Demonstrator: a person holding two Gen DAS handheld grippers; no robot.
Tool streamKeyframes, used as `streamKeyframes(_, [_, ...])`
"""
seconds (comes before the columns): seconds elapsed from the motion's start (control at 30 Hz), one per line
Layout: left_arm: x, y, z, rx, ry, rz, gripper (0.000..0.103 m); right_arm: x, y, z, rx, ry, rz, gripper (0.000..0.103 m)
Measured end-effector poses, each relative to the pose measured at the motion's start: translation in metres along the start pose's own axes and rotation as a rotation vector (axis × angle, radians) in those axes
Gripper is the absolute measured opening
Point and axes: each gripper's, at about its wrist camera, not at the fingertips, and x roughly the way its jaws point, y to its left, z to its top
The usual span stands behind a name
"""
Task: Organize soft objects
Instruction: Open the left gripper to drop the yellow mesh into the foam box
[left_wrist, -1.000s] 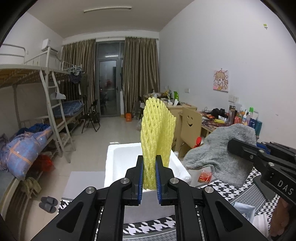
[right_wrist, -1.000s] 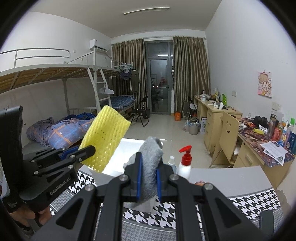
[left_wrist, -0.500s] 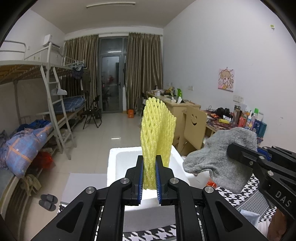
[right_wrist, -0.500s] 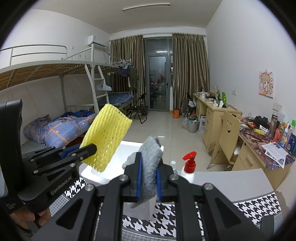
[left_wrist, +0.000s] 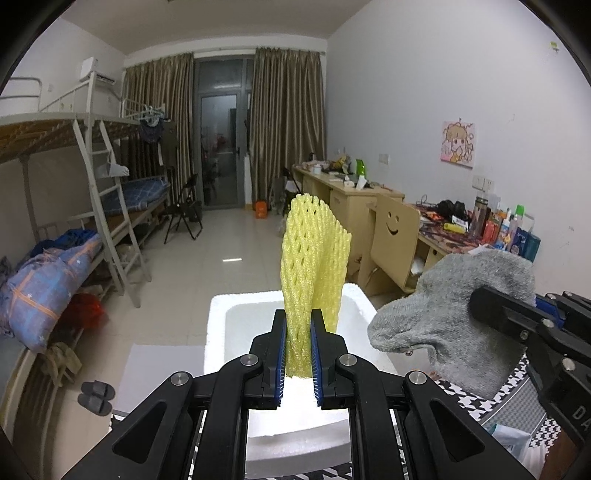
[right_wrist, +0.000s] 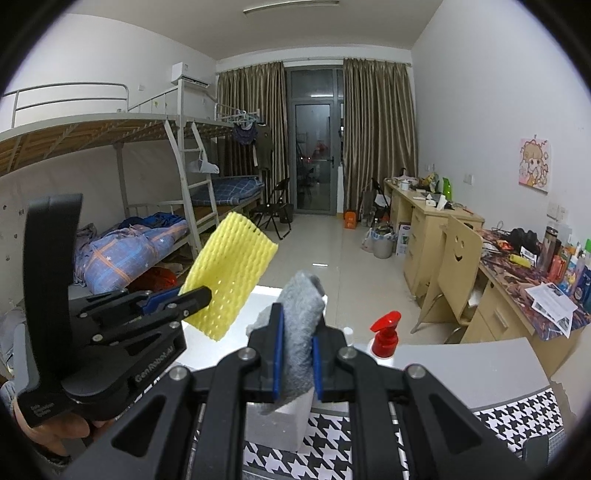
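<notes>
Between the blue pads of the left gripper (left_wrist: 298, 356), left wrist view, a yellow foam net (left_wrist: 312, 271) is pinched by its lower end and stands upright, rising well above the fingertips. Directly behind and below the tongs sits a white foam box (left_wrist: 221, 332), open side up; the net's base hangs over its cavity. Right of the tongs, at about the same height, the right gripper (left_wrist: 480, 306) comes in from the edge clenched on a grey sock (left_wrist: 447, 314), the sock drooping toward the left tongs but apart from the net. Houndstooth cloth (left_wrist: 513, 387) shows under the right gripper. Farther off: bunk bed (left_wrist: 55, 147) to the left, smiley chair (left_wrist: 393, 236) and cluttered desk to the right.

Right wrist view: right gripper (right_wrist: 298, 356) squeezes the grey sock (right_wrist: 301, 325) between its pads, sock upright, top folded over. Left of it, slightly higher, the left gripper (right_wrist: 201, 295) points rightward gripping the yellow foam net (right_wrist: 229, 275), which tilts up and right, not touching the sock. White foam box (right_wrist: 280, 417) corner sits just under the right tongs. Red-topped spray bottle (right_wrist: 384, 334) stands just right of the fingertips on a grey tabletop (right_wrist: 461, 365); houndstooth cloth (right_wrist: 369, 450) below.
</notes>
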Motion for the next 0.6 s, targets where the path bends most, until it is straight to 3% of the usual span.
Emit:
streamKeyframes(0.4, [0.039,0.012,0.002,-0.035,0.107,-0.032,0.015,0.009,0.000,0.003,0.001,0.016,-0.007,0.017])
streamKeyframes(0.47, [0.044,0.016,0.000,-0.053,0.124,-0.041,0.026,0.012,0.000,0.004,0.000,0.021,-0.010,0.017])
streamKeyframes(0.53, [0.045,0.019,-0.002,-0.065,0.121,-0.020,0.065,0.014,0.000,0.005,0.001,0.024,-0.013,0.017])
streamKeyframes(0.6, [0.040,0.023,-0.002,-0.077,0.099,-0.011,0.073,0.016,0.001,0.005,0.002,0.027,-0.011,0.017])
